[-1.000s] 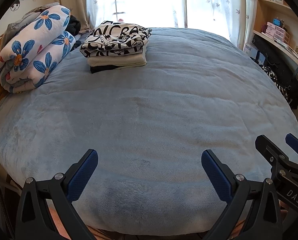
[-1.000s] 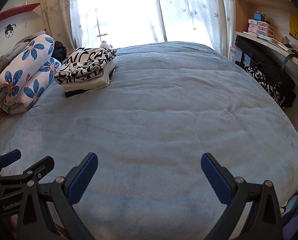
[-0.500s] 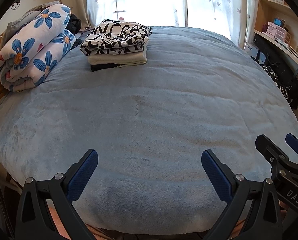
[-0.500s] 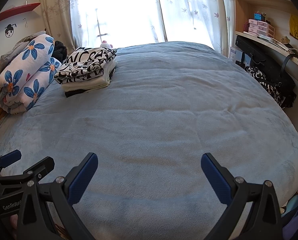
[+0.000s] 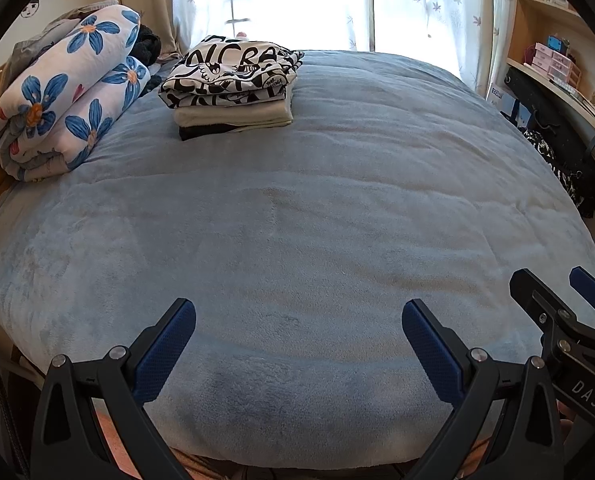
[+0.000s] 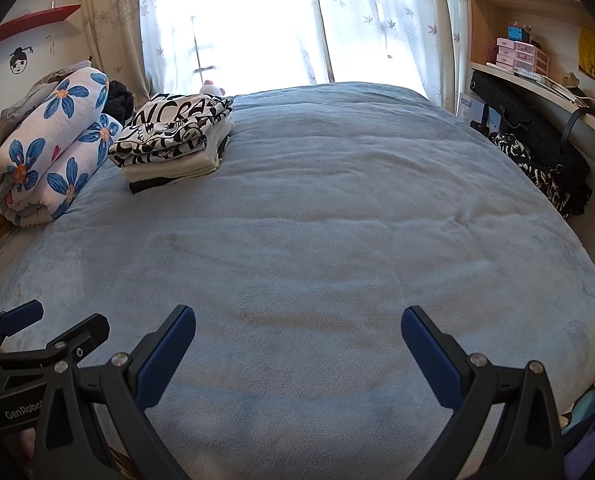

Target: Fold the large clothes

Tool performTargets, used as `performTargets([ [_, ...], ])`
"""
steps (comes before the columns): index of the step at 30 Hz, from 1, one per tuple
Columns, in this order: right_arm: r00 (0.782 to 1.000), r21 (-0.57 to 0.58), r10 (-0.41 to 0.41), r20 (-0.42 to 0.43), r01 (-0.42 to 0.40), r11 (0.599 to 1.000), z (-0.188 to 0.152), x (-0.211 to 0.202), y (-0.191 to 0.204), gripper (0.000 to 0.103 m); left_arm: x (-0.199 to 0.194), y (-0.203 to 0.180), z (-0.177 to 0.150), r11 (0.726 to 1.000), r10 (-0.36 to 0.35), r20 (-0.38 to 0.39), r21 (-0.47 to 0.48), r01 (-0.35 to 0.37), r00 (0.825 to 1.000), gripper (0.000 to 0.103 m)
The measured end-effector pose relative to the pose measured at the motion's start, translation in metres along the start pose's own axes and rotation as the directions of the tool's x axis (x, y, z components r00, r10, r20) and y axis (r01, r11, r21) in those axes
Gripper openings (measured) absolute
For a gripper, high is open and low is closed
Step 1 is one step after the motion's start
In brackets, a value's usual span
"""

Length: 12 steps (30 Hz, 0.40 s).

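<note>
Blue fleece covers the bed (image 5: 297, 220) edge to edge, and the middle of it lies bare.

The left gripper (image 5: 297, 332) hangs above the near edge at 6 o'clock, jaws spread wide, nothing between the blue pads (image 5: 165, 348). The right gripper (image 6: 297, 336) hangs the same way just to its right, also spread wide and empty. Each shows in the other's view: the right one at 4 o'clock in the left view (image 5: 565, 320), the left one at 8 o'clock in the right view (image 6: 37, 340).

The stack (image 5: 233, 84) of folded clothes sits far up the bed at 11 o'clock, well apart from both grippers. On top is a white shirt (image 6: 173, 128) with black lettering; under it a cream piece, and at the bottom something dark, too thin an edge to tell what.

Just beside the stack, at 10 o'clock, lies a rolled quilt (image 5: 61, 100) with blue flowers, against the left edge of the bed. Behind both, the curtains (image 6: 377, 20) hang over a bright window at 12 o'clock. At 2 o'clock stand shelves (image 6: 521, 56) with small pink drawers, and below them a dark bag (image 6: 537, 144) leans beside the bed.
</note>
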State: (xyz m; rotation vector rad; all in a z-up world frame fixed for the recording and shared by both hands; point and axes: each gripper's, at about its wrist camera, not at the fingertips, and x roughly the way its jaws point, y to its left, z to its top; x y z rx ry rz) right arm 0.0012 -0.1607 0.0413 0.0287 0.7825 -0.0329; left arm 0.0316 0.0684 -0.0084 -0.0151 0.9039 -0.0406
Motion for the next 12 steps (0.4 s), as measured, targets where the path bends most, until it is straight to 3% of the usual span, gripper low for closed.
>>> performTargets([
  [12, 1.000, -0.001, -0.001, 0.000, 0.001, 1.000, 0.0011, 0.0005, -0.0005, 0.103, 0.0001, -0.0007, -0.0001, 1.000, 0.001, 0.001, 0.001, -0.001, 1.000, 0.102],
])
